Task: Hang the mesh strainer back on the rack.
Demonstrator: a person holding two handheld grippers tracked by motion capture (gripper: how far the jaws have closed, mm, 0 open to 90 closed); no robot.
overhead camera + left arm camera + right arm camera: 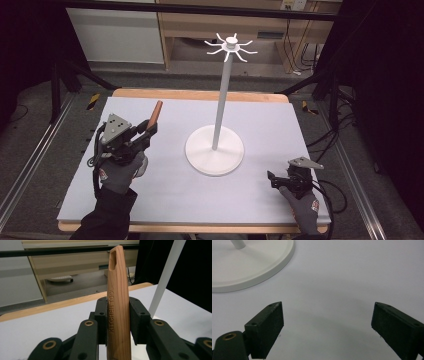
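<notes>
We've got the left claw (150, 129) clamped on the wooden handle (156, 113) above the desk (165, 195), right claw (271, 178) gaping, empty.

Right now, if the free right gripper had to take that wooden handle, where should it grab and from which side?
Probably the bare upper end of the wooden handle, above the left gripper clamping lower down. Come from the white stand side, jaws across its narrow width; that tilted end is free.
</notes>
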